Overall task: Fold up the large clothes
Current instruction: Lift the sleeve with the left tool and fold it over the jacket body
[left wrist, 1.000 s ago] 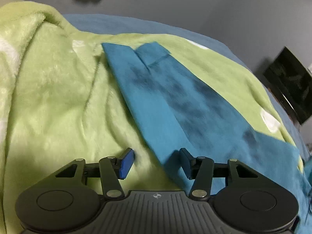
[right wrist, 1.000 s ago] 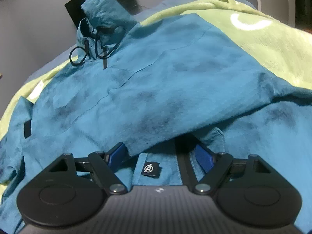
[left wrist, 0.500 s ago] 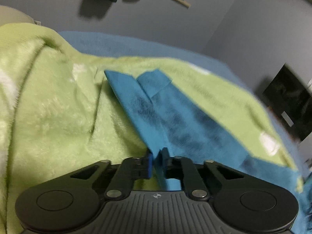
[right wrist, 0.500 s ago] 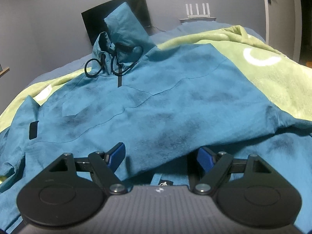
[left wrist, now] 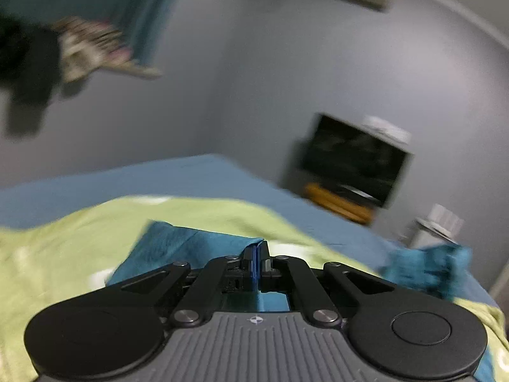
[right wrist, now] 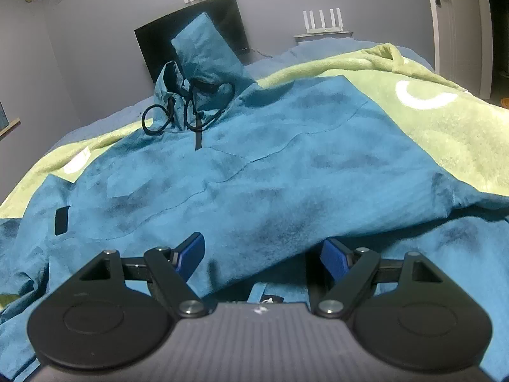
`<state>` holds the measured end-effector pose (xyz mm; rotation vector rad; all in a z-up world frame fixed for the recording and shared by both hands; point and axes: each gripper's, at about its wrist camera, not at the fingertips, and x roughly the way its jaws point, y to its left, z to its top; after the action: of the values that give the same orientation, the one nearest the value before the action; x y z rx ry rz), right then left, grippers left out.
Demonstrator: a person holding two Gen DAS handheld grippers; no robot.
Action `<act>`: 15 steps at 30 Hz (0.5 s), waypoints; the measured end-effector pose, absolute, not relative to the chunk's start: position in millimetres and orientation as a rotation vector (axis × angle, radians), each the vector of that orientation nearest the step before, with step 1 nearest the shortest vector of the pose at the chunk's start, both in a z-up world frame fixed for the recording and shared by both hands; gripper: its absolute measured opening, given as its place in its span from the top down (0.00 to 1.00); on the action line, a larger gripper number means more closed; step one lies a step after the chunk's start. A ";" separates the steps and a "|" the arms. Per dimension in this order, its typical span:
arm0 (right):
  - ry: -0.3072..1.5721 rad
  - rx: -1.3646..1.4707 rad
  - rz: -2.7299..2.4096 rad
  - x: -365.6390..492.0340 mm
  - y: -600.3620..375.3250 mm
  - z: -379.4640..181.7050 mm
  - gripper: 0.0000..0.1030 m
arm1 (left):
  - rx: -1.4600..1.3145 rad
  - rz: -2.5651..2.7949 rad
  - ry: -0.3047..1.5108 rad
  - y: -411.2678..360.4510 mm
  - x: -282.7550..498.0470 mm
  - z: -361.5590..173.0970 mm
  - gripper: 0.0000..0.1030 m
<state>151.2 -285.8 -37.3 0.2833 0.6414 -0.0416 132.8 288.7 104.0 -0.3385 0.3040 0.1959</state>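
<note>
Where the left wrist view looks: out along closed fingers, across a bed toward a grey wall, picture smeared by blur
Left gripper (left wrist: 257, 256): blue pads pressed together on a fold of the teal jacket sleeve (left wrist: 191, 245), cloth pinched between them and draping away to the left
Sleeve position: raised at the pinch, its free end lying on the green blanket (left wrist: 57, 254)
Blanket: fleecy, covering the blue bed sheet (left wrist: 159, 178) which shows beyond it
Far right of this view: another bunch of teal cloth (left wrist: 429, 267), too blurred to say which part of the garment
Background, left view: dark screen (left wrist: 353, 159) against the wall, hanging clothes (left wrist: 63, 51) upper left, all blurred

Where the right wrist view looks: down over the body of the jacket, sharp picture
Right gripper (right wrist: 262, 254): fingers standing well apart, a hem edge of the jacket body (right wrist: 254, 172) lying between the pads without being pressed
Jacket: spread front-up on the blanket, hood (right wrist: 203, 60) standing upright at the far end, black drawcords (right wrist: 191, 111) looped at the collar
Small black patch (right wrist: 62, 219): on the jacket's left-hand part in this view
Under the raised hem: a lower layer of teal cloth with a small label (right wrist: 268, 300)
Background, right view: dark screen behind the hood, white router (right wrist: 323, 22) on a shelf, door (right wrist: 458, 31) at far right
</note>
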 end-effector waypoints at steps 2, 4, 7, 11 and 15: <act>0.632 0.290 -0.040 149.3 -287.1 -35.9 0.23 | -0.287 0.108 0.287 248.9 139.8 117.4 1.00; 0.626 0.300 -0.039 147.6 -288.1 -35.2 0.23 | -0.238 0.012 0.277 205.4 147.0 126.2 1.00; 0.623 0.319 -0.044 145.6 -291.3 -35.2 0.23 | -0.195 -0.133 0.271 139.4 157.1 133.2 1.00; 0.624 0.341 -0.048 144.9 -295.3 -36.9 0.23 | -0.161 -0.296 0.286 51.0 170.4 128.3 1.00; 0.627 0.367 -0.053 144.0 -300.6 -39.7 0.23 | -0.118 -0.416 0.346 -27.8 187.9 103.4 0.99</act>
<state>144.0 -300.6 -39.7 0.3665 0.6266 -0.0535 187.9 -27.8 103.4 -0.1182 0.3459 -0.4162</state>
